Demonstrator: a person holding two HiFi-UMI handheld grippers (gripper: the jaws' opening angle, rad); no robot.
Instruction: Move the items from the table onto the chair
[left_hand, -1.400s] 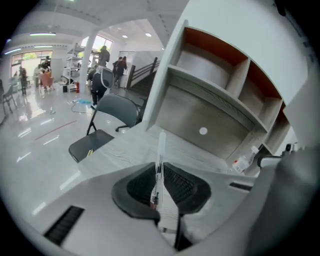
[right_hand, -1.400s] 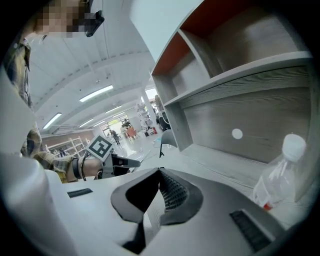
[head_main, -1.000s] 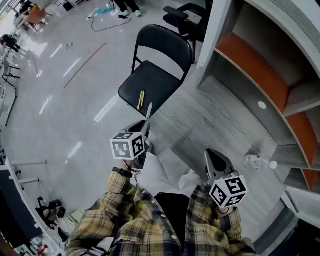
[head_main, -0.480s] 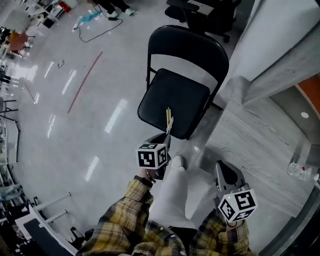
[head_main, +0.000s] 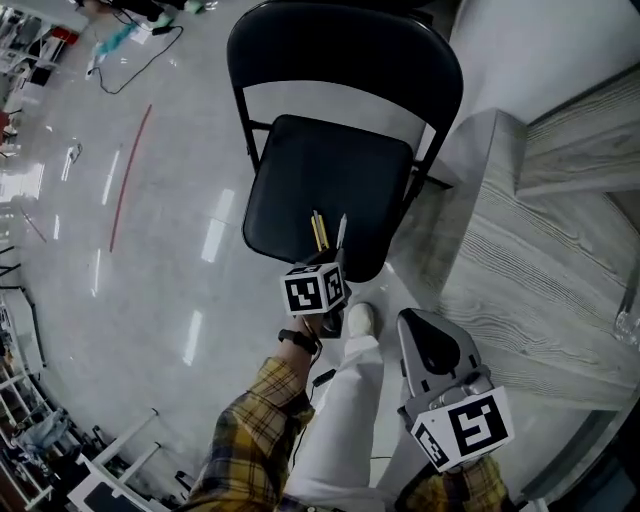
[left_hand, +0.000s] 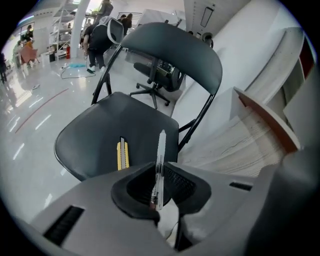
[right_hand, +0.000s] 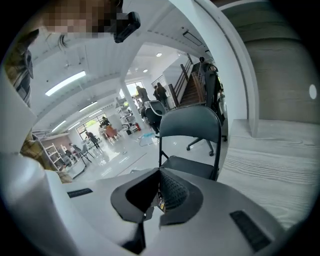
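While I watch through the head view, a black folding chair (head_main: 330, 180) stands on a glossy grey floor (head_main: 150, 250). Its seat faces the person who holds the rig.

A yellow utility knife (head_main: 318, 230) lies on the chair seat near the front edge, with its length running front to back.

The left gripper (head_main: 335, 265) hangs at the front edge of the chair seat. Its jaws pinch a slim clear-barrelled pen (head_main: 341, 232) by its lower end. The pen stands nearly upright over the seat, just beside the utility knife and apart from it.

In the left gripper view the pen (left_hand: 159, 165) rises from between the dark ribbed pads of the left gripper (left_hand: 159, 192). The utility knife (left_hand: 122, 154) lies on the chair (left_hand: 100, 125) to the pen's left. Dark marks on the pen barrel are too small for me to read.

The right gripper (head_main: 420, 325) is beside the chair's front corner, over the edge of a pale wood-grain table (head_main: 530, 290). In the right gripper view the fingers of the right gripper (right_hand: 159, 192) are pressed together and the chair (right_hand: 192, 145) stands ahead of them.

Each gripper carries a white cube printed with black square markers. A yellow plaid sleeve (head_main: 255, 430) and a white shoe (head_main: 360, 318) show below the chair.
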